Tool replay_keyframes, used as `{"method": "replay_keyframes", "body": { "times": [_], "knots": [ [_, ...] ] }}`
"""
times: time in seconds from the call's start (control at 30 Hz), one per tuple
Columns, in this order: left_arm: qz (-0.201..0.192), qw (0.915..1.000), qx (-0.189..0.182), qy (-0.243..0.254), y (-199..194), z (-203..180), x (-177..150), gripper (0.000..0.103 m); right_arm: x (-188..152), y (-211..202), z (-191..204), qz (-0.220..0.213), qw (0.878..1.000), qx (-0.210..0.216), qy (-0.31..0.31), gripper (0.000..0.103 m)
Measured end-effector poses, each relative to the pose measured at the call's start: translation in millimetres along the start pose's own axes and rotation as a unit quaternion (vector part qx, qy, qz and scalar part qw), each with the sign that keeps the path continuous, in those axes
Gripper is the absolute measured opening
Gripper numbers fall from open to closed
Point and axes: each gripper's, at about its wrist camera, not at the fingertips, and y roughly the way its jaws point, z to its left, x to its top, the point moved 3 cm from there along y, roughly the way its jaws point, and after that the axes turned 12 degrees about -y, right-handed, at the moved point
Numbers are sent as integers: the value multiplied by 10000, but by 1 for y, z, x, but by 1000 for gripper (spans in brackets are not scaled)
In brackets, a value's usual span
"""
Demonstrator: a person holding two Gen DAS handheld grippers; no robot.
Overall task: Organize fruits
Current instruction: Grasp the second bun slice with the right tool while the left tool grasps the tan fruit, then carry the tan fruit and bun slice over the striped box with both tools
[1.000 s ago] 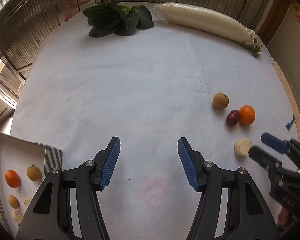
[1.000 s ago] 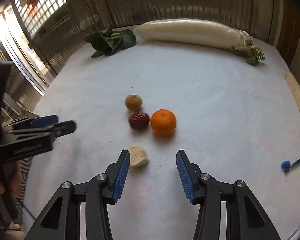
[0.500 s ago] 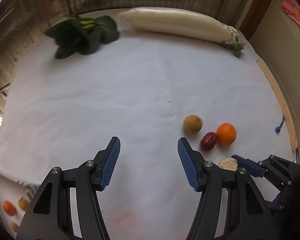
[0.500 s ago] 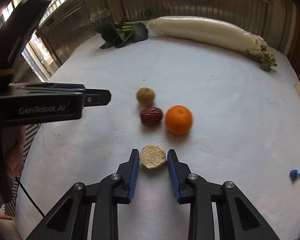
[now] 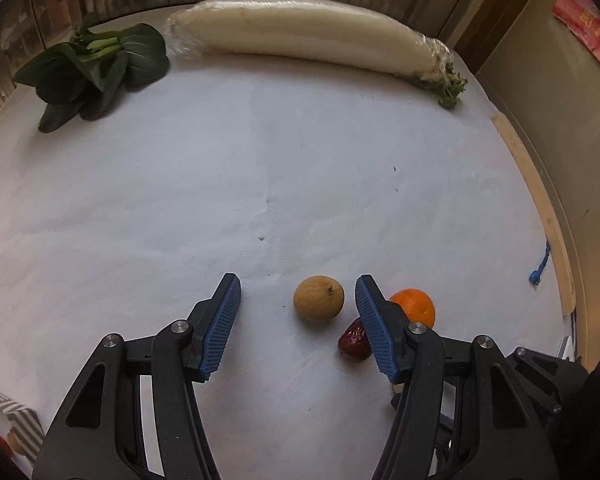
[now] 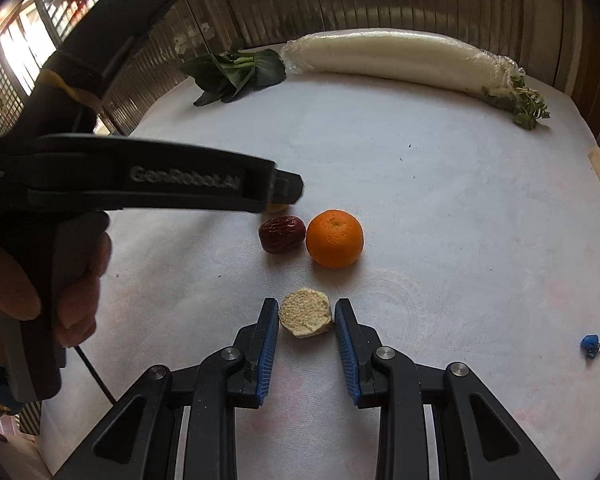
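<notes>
Right gripper (image 6: 306, 322): jaws drawn narrow and pressed against both sides of a pale, rough-topped bun-like piece (image 6: 306, 318), which rests on the white table cover (image 6: 420, 200). The piece is gripped at the fingertips, at 6 o'clock from the orange (image 6: 334, 238).

Left gripper (image 5: 298, 314): jaws about half spread, nothing gripped. A tan round fruit (image 5: 319, 298) lies on the cover between the fingertips, nearer the right-hand pad, with a gap on each side. In the right wrist view this gripper crosses from 9 o'clock, held by a hand (image 6: 40, 280), and its tip covers nearly all of the tan fruit.

Fruit group: the date (image 6: 281, 234), dark red and wrinkled, lies just beside the orange at its 9 o'clock; whether the two touch cannot be told. In the left wrist view the date (image 5: 354, 345) and orange (image 5: 414, 306) are partly hidden behind the right-hand finger, at 4 and 3 o'clock from the tan fruit.

Far edge of the table: leafy greens (image 5: 96, 72) at 11 o'clock and a long white radish (image 5: 308, 44) in clear wrap at 12 to 1 o'clock, well apart from the fruit.

Near left corner: a striped tray (image 5: 18, 420), only partly in view, at 8 o'clock in the left wrist view. A small blue item (image 6: 591, 346) lies at 3 o'clock near the table edge.
</notes>
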Motion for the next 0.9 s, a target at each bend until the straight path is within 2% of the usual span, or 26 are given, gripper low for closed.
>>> {"method": "replay_keyframes", "body": {
  "times": [0.03,0.07,0.17,0.53,0.9],
  "knots": [
    [-35,10000,42,37,1,-1,0,56,0,0,0,-9,10000,1,5,28],
    [-106,9998,132,99,0,-1,0,46,-1,-1,-1,-18,10000,5,10,28],
    [-129,9998,150,91,-1,4,0,24,-2,-2,-1,-28,10000,-2,0,28],
    [-286,9989,347,-94,-37,35,-28,24,-1,-19,22,-123,9999,88,-66,28],
    [-528,9950,727,-446,-87,73,-83,24,-3,-34,80,-103,9982,302,-512,28]
  ]
}}
